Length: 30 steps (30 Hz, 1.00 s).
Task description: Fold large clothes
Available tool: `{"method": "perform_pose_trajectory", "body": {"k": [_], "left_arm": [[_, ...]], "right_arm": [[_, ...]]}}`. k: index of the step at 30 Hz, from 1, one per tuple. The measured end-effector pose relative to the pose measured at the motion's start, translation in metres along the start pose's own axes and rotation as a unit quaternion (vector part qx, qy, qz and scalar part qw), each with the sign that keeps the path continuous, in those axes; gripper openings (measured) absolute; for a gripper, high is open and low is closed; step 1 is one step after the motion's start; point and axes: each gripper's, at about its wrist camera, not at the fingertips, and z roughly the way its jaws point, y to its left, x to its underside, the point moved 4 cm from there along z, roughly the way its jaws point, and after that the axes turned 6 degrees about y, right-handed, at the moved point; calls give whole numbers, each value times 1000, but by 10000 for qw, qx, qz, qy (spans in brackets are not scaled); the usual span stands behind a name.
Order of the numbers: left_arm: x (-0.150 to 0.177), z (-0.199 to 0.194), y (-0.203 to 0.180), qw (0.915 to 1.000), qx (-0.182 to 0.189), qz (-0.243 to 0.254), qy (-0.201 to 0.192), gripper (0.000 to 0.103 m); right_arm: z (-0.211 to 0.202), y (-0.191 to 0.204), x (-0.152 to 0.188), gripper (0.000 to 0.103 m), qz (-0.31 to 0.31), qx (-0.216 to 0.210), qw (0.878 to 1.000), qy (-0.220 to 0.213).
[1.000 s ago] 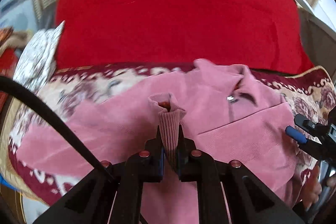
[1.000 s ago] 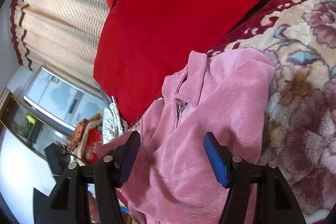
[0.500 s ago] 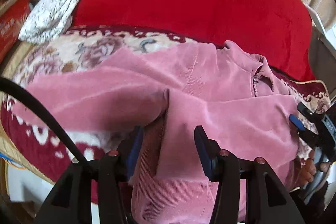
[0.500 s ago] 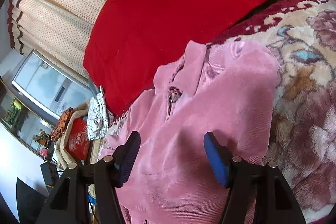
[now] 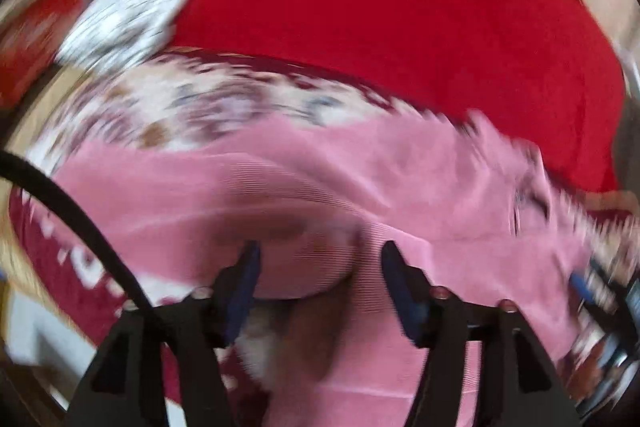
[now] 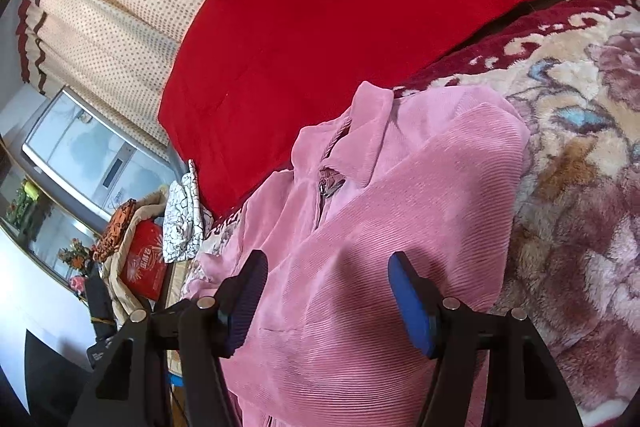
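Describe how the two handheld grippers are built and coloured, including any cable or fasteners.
Both match: the left gripper and right gripper have black angular plastic finger arms tipped with blue pads, finely ribbed on the gripping face. Round silver-pink fastener heads stud the arms. A black cable curves past the left one. No sleeves are visible.

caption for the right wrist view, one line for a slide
Right gripper open above a pink jacket laid on a floral blanket, red quilt behind.
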Motion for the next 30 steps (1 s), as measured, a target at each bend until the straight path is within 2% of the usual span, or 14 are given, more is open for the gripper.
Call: {"method": "perform_pose_trajectory", "body": {"k": [2,4,8,15,18,19,20,21,22,23,26,28,30], "left_arm": [[3,-15,46,9974,-69,-672,-239,75],[10,-21,88,9908,-104,-1315,-287,76],[20,-9,148,9665,202,-2558,-66,77],[11,32,181,9288,717,-3635,-126,77],[8,38,184,9173,892,-3867,-336,75],[8,37,187,9136,931,-3928,-482,70],[5,37,188,9124,954,-3935,-603,51],[1,38,189,9154,892,-3873,-639,39],[-2,39,190,9217,762,-3756,-593,14],[-5,39,191,9256,706,-3672,-589,7],[-18,27,186,9380,581,-3325,-783,4],[-36,4,165,9551,353,-2744,-1058,3],[-52,-20,139,9673,213,-2157,-1317,3]], "right_arm": [[0,-3,-1,67,112,-91,9999,30],[1,-6,-1,67,238,-197,9995,68],[6,-3,2,67,214,-175,9996,88],[14,11,10,67,-264,158,9995,73],[14,8,9,67,-197,106,9997,65],[14,7,8,67,-180,94,9998,64],[14,7,8,67,-180,98,9998,60],[15,7,7,67,-199,109,9997,58],[15,7,8,67,-219,120,9997,62],[14,7,8,67,-242,128,9996,64],[13,6,7,67,-268,141,9995,60],[9,3,6,67,-225,153,9996,31],[5,0,4,67,-154,154,9998,-16]]}}
